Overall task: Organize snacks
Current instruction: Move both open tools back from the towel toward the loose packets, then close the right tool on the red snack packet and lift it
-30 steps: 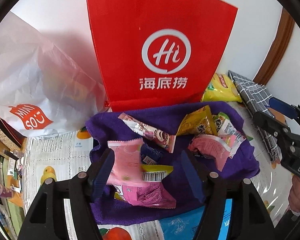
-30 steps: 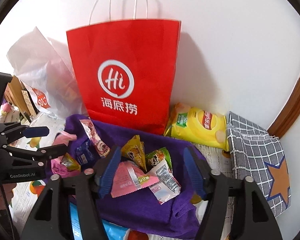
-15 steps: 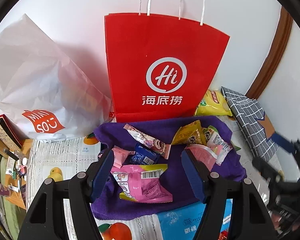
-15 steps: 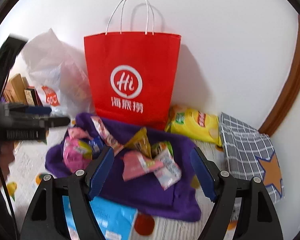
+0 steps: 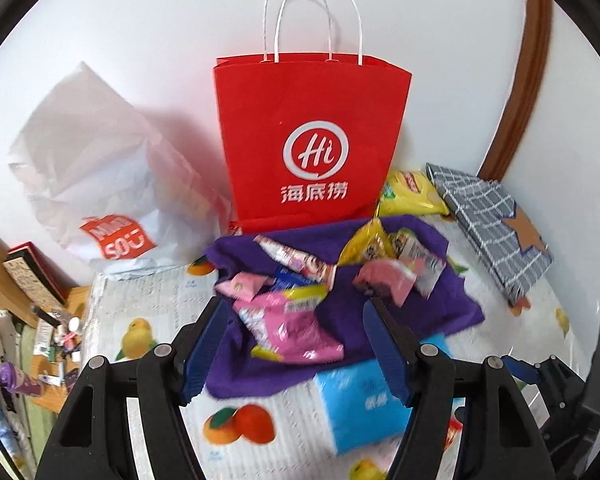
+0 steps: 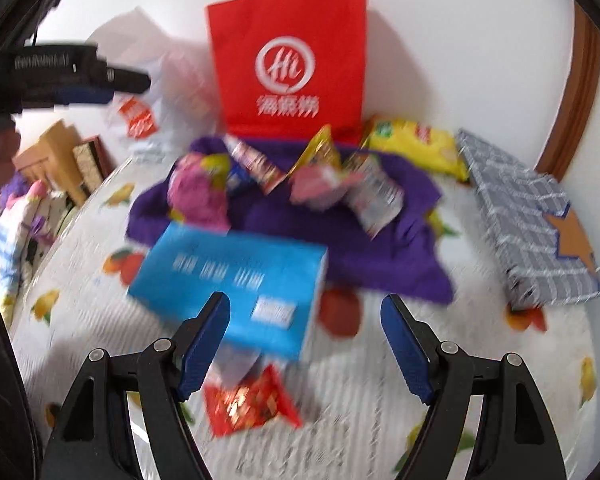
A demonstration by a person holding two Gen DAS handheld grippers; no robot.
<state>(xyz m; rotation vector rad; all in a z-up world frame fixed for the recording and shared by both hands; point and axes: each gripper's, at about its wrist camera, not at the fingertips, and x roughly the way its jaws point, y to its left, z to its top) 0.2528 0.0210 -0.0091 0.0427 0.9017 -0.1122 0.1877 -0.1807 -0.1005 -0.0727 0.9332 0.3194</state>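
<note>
At far left, a white plastic bag (image 5: 96, 184) with a red label leans against the wall. Beside it stands an upright red paper bag (image 5: 312, 140) with white handles, its base touching the rear edge of a purple cloth (image 5: 432, 296) spread on a fruit-printed tablecloth (image 5: 140, 304). The snack packets (image 5: 292, 320) lie scattered on the cloth: pink ones toward the front and left, yellow ones toward the rear. A blue box (image 6: 236, 280) overlaps the cloth's near edge, with a red wrapper (image 6: 248, 404) in front of it. Behind the cloth at right lies a yellow chip bag (image 6: 416, 148), and next to it a grey checked bag (image 6: 532, 224) with a star patch. The left gripper (image 5: 296, 344) hovers above the cloth's near side, fingers spread apart and empty. The right gripper (image 6: 306, 344) hangs over the tablecloth, likewise spread and holding nothing; its view is blurred.
</note>
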